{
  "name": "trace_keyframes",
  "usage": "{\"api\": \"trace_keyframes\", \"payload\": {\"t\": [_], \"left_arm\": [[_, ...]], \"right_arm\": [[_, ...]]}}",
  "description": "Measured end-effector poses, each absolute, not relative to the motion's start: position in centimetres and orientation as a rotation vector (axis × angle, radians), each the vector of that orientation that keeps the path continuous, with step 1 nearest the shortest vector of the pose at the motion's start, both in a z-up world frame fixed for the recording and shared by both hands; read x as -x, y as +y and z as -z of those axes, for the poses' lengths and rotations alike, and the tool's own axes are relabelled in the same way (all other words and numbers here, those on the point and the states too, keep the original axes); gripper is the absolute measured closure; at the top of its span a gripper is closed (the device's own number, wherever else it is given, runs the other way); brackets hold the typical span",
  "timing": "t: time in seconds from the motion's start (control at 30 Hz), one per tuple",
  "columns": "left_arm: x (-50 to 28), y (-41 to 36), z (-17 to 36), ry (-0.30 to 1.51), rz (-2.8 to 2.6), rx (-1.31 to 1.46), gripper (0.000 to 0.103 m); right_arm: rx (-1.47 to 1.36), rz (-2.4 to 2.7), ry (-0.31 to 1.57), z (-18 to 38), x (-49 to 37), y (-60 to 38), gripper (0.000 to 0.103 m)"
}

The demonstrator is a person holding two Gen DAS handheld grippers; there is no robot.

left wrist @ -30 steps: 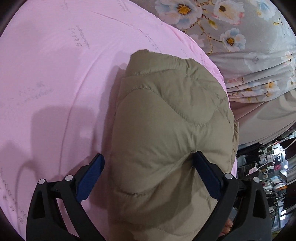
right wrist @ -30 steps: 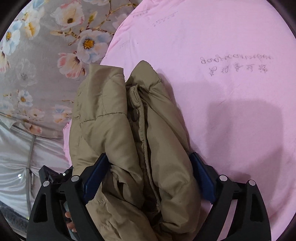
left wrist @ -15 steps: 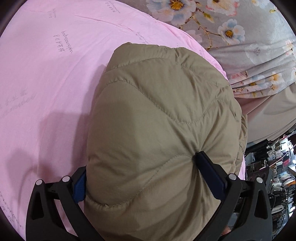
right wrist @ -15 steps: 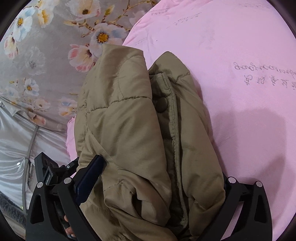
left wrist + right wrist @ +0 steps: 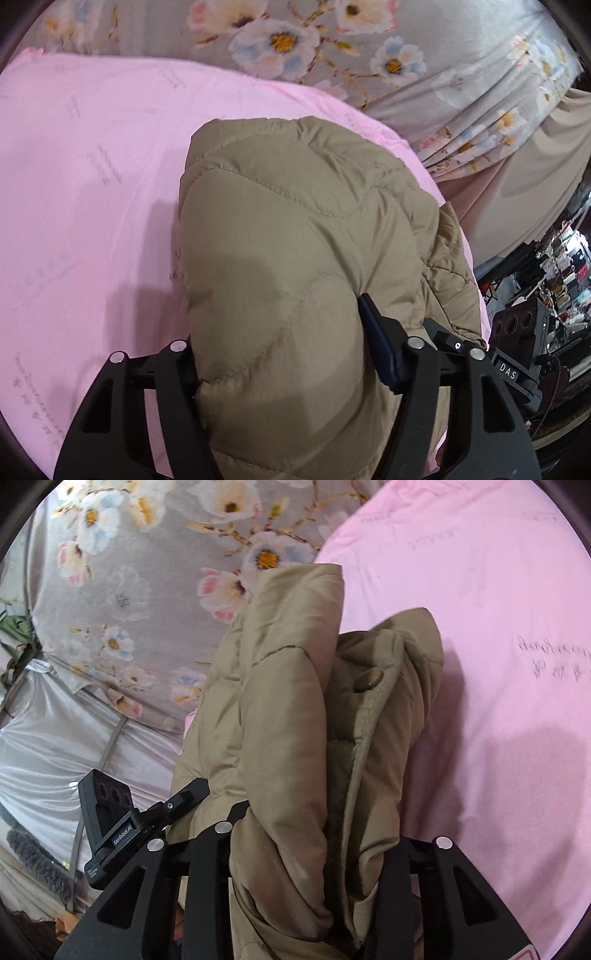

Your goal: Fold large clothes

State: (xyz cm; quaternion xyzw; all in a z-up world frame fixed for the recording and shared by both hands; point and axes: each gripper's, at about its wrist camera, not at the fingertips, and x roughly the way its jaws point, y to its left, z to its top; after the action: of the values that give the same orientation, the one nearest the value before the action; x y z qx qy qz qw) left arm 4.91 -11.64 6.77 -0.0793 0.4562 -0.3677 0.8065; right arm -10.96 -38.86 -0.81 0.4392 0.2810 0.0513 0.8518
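Observation:
A tan quilted puffer jacket (image 5: 295,258) is bunched on the pink sheet (image 5: 81,206). My left gripper (image 5: 284,354) is shut on a thick fold of the jacket; the padding bulges over the jaws and hides the left finger. In the right wrist view the jacket (image 5: 295,738) shows its open front with a snap button (image 5: 369,681). My right gripper (image 5: 314,853) is shut on the jacket's folded edge, and fabric hides both fingertips. The other gripper's camera block (image 5: 107,823) sits to the left.
A grey floral bedcover (image 5: 406,62) lies beyond the pink sheet's edge and hangs down. A cluttered dark area (image 5: 554,288) is at the right in the left wrist view. Silver fabric (image 5: 55,738) lies at the left in the right wrist view.
Both grippers have closed onto the jacket and moved toward the floral bedcover with it. More padding now bulges over the jaws.

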Motion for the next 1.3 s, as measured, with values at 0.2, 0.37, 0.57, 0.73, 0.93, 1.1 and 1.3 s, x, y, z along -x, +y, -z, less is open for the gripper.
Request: {"api": "trace_keyframes", "payload": {"t": [0.2,0.37,0.57,0.73,0.93,1.1,1.3], "left_arm": [[-3.4,-9.8,-12.6,0.835,0.826,0.142,0.043],[-2.8,-8.0,-17.2,0.729,0.842,0.140,0.043],[-3.0,-4.9,-21.9,0.601,0.866,0.168,0.043],[-3.8,-2.3,-25.0,0.500,0.858,0.186,0.043],[-5.6,1.4,-27.5,0.385,0.833,0.202,0.043],[-8.2,4.0,-28.1,0.325,0.810,0.206,0.043],[-13.4,5.2,-25.8,0.328,0.784,0.198,0.043]], "right_arm": [[-0.848,-0.112,0.496,-4.3,11.6,-36.6,0.073],[-0.760,-0.118,0.420,-9.3,11.6,-34.4,0.073],[-0.655,-0.125,0.326,-15.1,10.7,-31.4,0.073],[-0.585,-0.149,0.278,-18.6,8.9,-28.8,0.073],[-0.510,-0.186,0.222,-21.5,6.1,-25.6,0.073],[-0.499,-0.219,0.211,-22.5,2.6,-23.7,0.073],[-0.504,-0.213,0.268,-21.0,-2.9,-22.2,0.073]]}}
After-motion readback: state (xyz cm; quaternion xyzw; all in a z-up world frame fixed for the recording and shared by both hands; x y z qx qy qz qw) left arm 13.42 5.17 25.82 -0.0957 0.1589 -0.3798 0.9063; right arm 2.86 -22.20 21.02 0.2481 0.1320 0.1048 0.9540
